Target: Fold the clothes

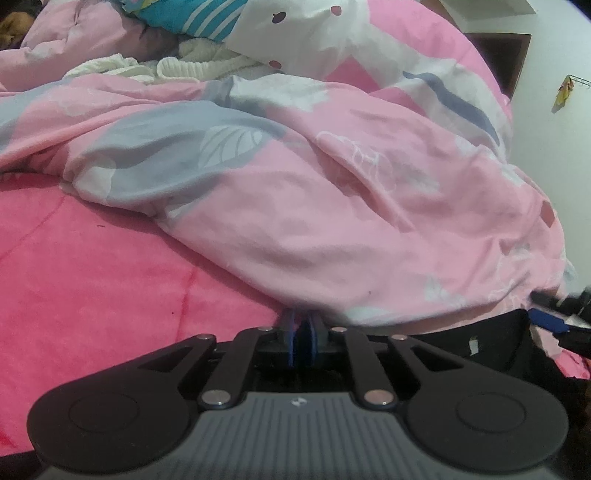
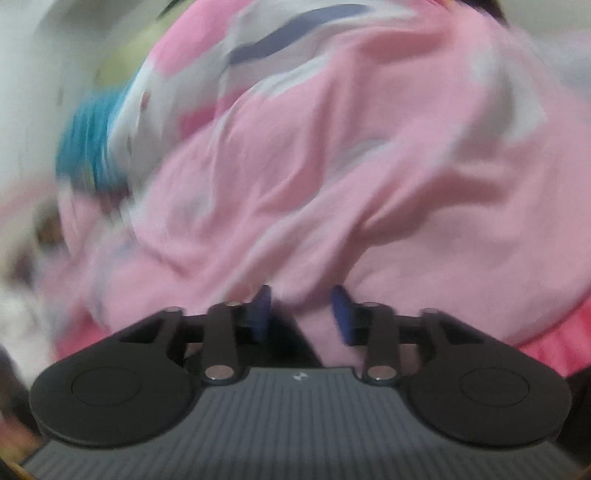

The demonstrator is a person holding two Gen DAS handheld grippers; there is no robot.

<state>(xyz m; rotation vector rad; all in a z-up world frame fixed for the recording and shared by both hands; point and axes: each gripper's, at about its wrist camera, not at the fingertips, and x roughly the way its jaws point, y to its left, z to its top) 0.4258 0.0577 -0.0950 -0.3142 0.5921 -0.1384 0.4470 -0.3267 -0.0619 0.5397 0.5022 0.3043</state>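
A pink quilt (image 1: 332, 206) with grey and white leaf prints lies heaped across the bed. My left gripper (image 1: 301, 318) sits low at the quilt's near edge. Its blue pads (image 1: 289, 332) stand a narrow slit apart, nothing shows in the slit, and the tips are tucked under the quilt's hem. A black garment (image 1: 461, 343) with a small white tag lies just right of it, partly under the quilt. My right gripper (image 2: 303, 306) is open, its blue pads (image 2: 263, 314) well apart in front of the blurred pink quilt (image 2: 332, 166). It also shows at the far right (image 1: 554, 317) of the left wrist view.
A bright pink blanket (image 1: 110, 277) covers the bed at the left. At the back lie a white knitted garment (image 1: 184, 66), a teal striped cloth (image 1: 192, 14) and a white dotted cloth (image 1: 295, 26). A white wall (image 1: 554, 147) stands at the right.
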